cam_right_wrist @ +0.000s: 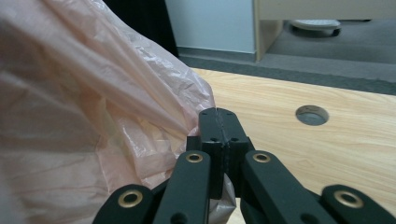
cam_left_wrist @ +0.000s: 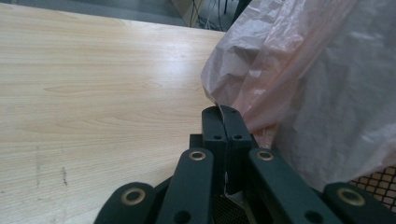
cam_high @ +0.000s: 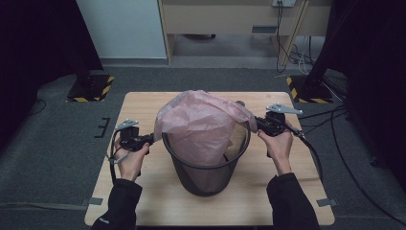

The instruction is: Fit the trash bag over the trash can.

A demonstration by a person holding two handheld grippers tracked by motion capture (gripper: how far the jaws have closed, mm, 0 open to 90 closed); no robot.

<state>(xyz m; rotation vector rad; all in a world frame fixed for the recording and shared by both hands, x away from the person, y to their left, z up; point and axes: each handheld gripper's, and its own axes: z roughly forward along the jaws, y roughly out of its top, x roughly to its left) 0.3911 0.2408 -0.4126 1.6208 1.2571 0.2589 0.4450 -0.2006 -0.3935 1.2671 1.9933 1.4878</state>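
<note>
Bin liner pinched at both sides of the mesh wastebasket

Pink bin liner (cam_high: 203,125) billows up out of the black mesh wastebasket (cam_high: 207,173), which stands near the middle of the wooden bench (cam_high: 143,191). To the left of the wastebasket, the left tool (cam_high: 149,139) has its jaws closed tight on the liner's edge, just outside the rim; the left gripper view shows a thin fold of plastic caught between them. To the right of the wastebasket, the right tool (cam_high: 257,122) is likewise clamped on the liner's opposite edge, jaws pressed together with film trapped in the seam. Beyond the wastebasket on the right side, a round cable hole (cam_right_wrist: 311,115) sits in the bench.
</note>
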